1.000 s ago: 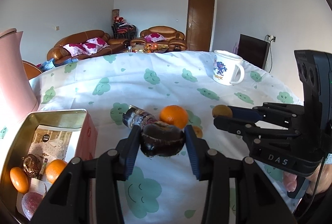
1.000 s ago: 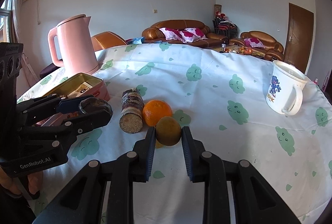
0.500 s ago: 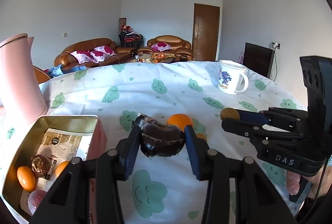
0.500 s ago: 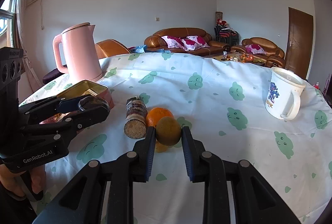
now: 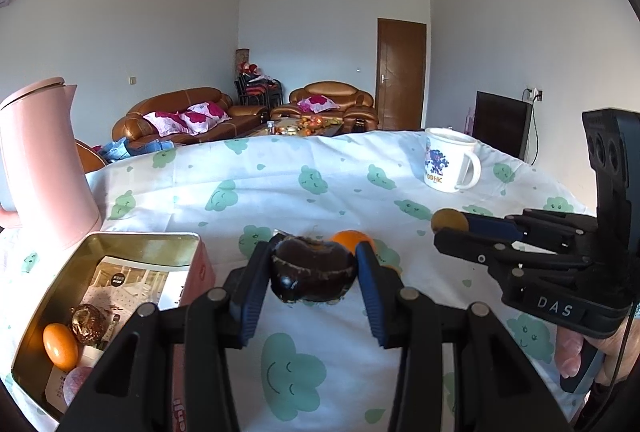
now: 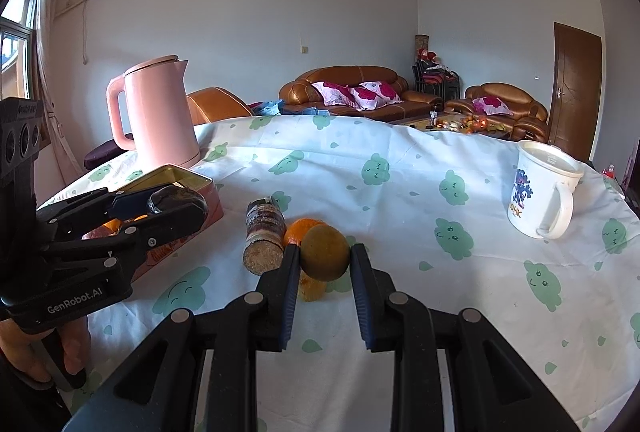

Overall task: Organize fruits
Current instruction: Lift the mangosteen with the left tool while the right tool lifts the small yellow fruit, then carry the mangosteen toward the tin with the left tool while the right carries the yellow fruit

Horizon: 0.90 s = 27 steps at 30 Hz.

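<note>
Fruit sorting, partly complete. Rectangular gold-lined metal tin with pink outer walls [image 5: 132,238], lying at 8 o'clock in the left wrist view, holds a small glossy orange citrus fruit [image 5: 60,347], a dark brown wrinkled round fruit [image 5: 89,318], a pale pink round item at its near corner [image 5: 76,384] and printed paper. Left gripper [image 5: 314,272] pinches a dark brown, rough-skinned round fruit [image 5: 314,270] clear of the cloud-print white tablecloth [image 5: 320,168], just beside the tin. Right gripper [image 6: 325,252] pinches a greenish-brown round fruit [image 6: 325,252] above the cloth. Left to sort, by judgement: both held fruits, a bright orange round fruit [image 6: 300,230] and a small orange piece [image 6: 312,288] below the right gripper. Non-fruit items: layered-grain cylindrical jar lying on its side [image 6: 264,236], pink electric kettle [image 6: 160,112] at 10 o'clock, white printed mug [image 6: 540,192] at 2 o'clock.
</note>
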### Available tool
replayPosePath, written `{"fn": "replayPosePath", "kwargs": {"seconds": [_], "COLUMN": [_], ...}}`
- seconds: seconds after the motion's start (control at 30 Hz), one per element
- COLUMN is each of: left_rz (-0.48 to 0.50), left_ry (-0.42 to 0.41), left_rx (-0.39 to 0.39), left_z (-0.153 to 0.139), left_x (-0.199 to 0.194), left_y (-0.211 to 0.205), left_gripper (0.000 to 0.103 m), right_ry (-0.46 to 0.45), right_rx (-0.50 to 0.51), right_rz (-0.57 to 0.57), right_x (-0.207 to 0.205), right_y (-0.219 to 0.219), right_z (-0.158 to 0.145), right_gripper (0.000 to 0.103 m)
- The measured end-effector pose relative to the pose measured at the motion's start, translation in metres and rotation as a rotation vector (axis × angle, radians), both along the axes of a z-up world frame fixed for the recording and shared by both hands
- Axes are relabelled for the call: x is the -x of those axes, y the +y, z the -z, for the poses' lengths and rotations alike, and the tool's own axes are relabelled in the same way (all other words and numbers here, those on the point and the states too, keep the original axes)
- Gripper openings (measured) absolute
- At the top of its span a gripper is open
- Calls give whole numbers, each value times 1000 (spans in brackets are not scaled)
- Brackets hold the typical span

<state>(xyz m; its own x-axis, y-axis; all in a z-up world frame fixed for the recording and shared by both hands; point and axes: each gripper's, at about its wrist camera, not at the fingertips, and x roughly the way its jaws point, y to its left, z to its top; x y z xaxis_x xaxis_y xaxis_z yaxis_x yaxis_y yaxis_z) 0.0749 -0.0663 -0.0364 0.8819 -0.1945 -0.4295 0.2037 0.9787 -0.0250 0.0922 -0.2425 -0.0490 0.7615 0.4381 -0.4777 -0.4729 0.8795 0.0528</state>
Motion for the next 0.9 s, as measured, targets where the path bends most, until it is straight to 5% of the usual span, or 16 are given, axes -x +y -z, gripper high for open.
{"fn": "replayPosePath", "kwargs": {"seconds": [0.9], "left_rz": [-26], "left_ry": [-76], "left_rx": [-4], "left_z": [-6], "left_x": [13], "left_y": [2], "left_gripper": [45], "right_ry": [-70], "right_rx": [-21], "right_rz": [4], "right_x": [12], "right_y": [-5], "right_z": [-6], "right_gripper": [27]}}
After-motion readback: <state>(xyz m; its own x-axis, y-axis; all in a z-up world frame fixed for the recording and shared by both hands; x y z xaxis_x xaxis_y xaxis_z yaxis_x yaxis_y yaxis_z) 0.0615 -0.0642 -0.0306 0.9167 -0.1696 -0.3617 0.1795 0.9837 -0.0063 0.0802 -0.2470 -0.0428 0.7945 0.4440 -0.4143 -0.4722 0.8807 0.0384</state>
